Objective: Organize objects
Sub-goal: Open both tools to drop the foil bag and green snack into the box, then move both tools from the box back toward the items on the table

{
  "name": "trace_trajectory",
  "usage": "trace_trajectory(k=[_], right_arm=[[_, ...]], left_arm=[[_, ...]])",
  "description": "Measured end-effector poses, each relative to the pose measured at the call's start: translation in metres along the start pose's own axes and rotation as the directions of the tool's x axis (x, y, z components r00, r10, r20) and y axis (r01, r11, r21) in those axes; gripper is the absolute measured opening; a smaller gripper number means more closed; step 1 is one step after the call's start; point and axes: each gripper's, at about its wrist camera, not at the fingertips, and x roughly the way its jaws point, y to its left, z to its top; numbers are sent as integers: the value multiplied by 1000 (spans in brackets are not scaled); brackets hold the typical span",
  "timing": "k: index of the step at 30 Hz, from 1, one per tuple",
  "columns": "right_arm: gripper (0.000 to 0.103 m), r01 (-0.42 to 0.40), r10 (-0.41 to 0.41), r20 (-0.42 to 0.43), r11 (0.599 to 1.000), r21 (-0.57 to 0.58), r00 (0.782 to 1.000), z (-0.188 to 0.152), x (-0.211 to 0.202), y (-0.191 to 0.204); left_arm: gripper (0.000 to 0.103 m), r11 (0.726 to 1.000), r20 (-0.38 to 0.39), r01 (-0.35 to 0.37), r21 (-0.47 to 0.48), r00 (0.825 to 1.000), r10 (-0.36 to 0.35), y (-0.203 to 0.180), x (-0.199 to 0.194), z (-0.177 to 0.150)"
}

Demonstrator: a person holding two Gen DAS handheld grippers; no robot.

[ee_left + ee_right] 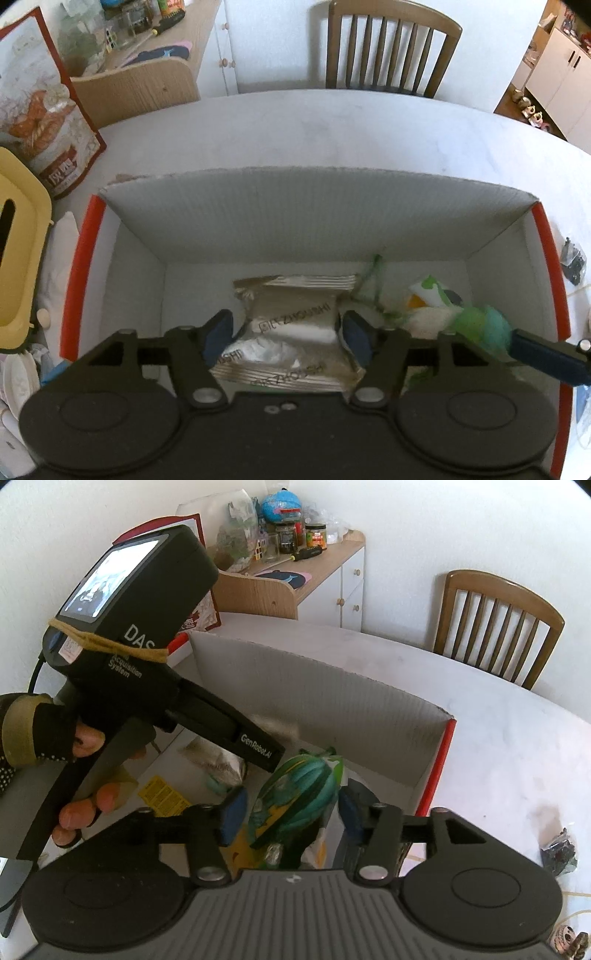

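Note:
A white cardboard box with red edges [546, 236] stands open on the table; it also shows in the right wrist view [441, 753]. My left gripper [290, 334] is inside it, its blue pads on both sides of a silver foil packet [291, 328] that lies on the box floor. My right gripper [290, 814] holds its pads apart around a green and teal mesh-wrapped object [306, 794] over the box's right side. That object shows blurred in the left wrist view [480, 325], beside a white and green pouch [432, 291]. The left gripper's body [129, 627] fills the left of the right wrist view.
A yellow tissue box [18, 258] and a red-edged snack bag [40, 110] stand left of the box. A wooden chair [391, 48] is behind the table. A cabinet with jars [295, 554] stands at the back left. A small dark bag [557, 853] lies right of the box.

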Motion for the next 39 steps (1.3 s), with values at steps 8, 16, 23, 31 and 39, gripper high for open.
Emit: trace_trajectory(k=[8,16,23,31,39], right_arm=[[59,-3,2,21,1000,20,1000,-1,-15,-2],[63,-12,11,59,1000,24,998,-4,-46,-3],[68,-38,36,103,999,23,994,-9,-80,-3],[75,-63,61,152,998,9,986,-23,-117,-8],[81,-82,77,188,996,20,979,-44,-156,-28]], left_arm=[[71,1000,32,11,-15,999,-10,-3,-18,-5],[75,1000,86,0,-5,996,0,-12,-50,-13],[81,1000,168,-19,2,986,19,-26,-88,-26],[87,1000,232,-24,4,973,23,-49,-120,-43],[93,1000,285,-14,3,959,13,-81,-149,-60]])
